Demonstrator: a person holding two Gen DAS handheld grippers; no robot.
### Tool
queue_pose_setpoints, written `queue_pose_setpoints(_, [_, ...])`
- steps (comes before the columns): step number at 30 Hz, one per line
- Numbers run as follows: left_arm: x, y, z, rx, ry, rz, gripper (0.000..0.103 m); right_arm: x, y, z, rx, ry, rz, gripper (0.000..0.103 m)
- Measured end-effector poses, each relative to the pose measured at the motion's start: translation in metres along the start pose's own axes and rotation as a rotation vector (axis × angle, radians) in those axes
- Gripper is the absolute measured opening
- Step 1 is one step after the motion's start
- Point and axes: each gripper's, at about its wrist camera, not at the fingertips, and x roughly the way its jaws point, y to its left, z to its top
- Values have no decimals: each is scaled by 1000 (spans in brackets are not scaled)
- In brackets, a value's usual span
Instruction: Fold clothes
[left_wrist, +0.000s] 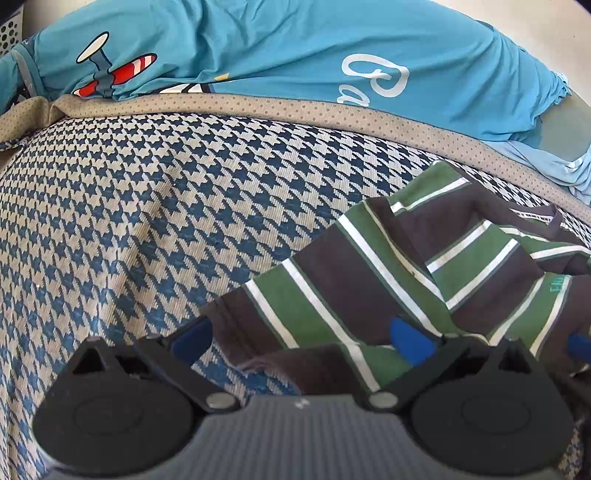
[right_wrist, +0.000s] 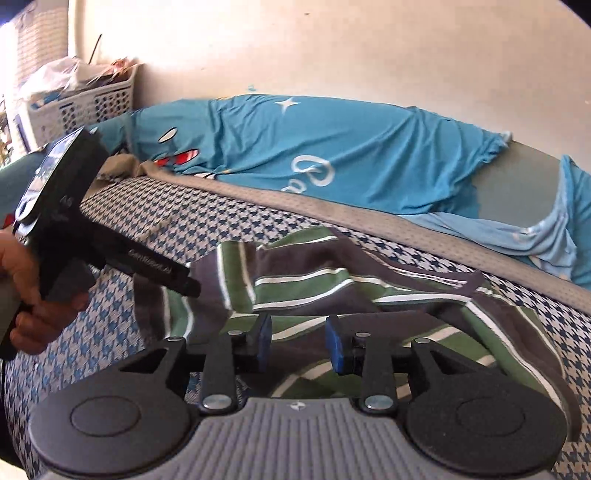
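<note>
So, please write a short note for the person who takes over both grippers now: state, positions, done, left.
Left gripper: open, at the near-left edge of the striped shirt, not gripping.
Right gripper: open, low over the same shirt, holding nothing.
Shirt lies crumpled on the houndstooth cover; blue cloth lies behind it.
Done: no fold visible.
Left: spread the shirt flat, then fold it.

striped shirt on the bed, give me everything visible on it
The striped shirt is soft knit-looking fabric with wide brown and green bands split by thin white lines. It lies crumpled and unfolded on the blue houndstooth bed cover, several folds overlapping, a small label showing near its far edge. The left hand-held gripper is open around its near-left edge; whether the pads touch it is unclear. The right hand-held gripper is open just above the near side. The turquoise printed cloth behind lies apart.
</note>
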Motion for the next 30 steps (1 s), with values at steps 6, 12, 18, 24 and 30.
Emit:
queue_pose_setpoints(6, [0,5,2,-5,8,-10,103,17,36,-9,-205,33,-16,37])
queue_pose_setpoints(12, [0,12,3,-23,24,-28,103,29,54,-16,-333,30,-30,47])
queue_pose_setpoints(18, [2,12,0,-12,39,-48,103,46,74,-28,-483,13,-96,54])
queue_pose_setpoints(24, [3,15,-2,-20,54,-64,103,69,86,-36,-554,23,-184,26])
queue_pose_setpoints(30, [2,22,-3,-54,48,-61,103,60,74,-14,-337,-15,-127,11])
